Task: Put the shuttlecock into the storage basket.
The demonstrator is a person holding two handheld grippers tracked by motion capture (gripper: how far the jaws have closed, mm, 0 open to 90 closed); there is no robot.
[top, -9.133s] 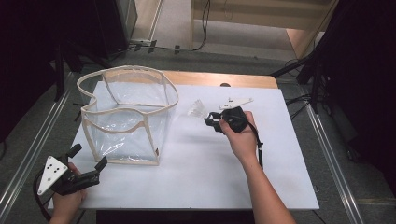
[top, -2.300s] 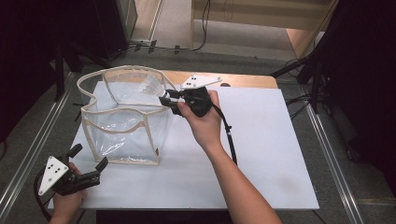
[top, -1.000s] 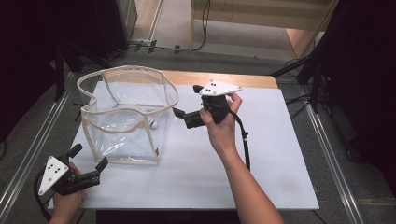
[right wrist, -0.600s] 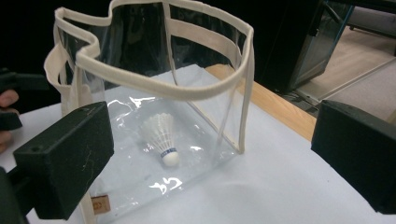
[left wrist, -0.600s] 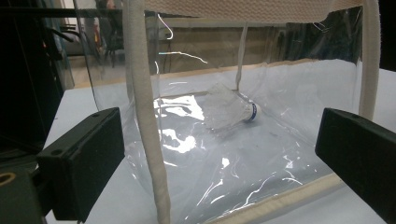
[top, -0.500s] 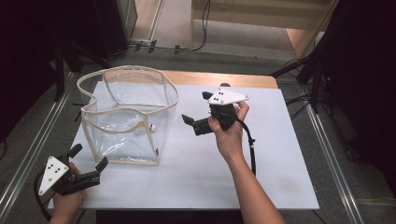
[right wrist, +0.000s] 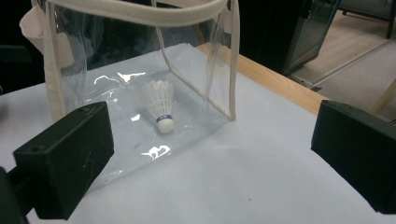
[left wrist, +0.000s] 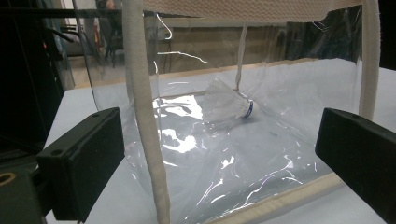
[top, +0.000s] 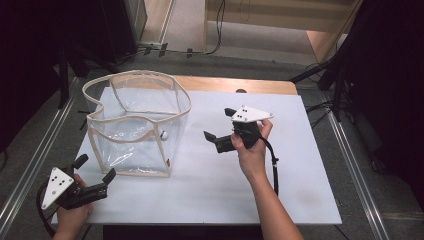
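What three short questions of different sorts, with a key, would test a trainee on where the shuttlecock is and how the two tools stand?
1. True or false: the shuttlecock lies inside the clear bag.
2. The right tool is: A) shut on the shuttlecock B) open and empty C) inside the bag.
3. Which tool rests at the near corner of the table?

Key: 1 true. 2 B. 3 the left tool.

High view looks down; gripper views (both close) share the bag (top: 135, 125).
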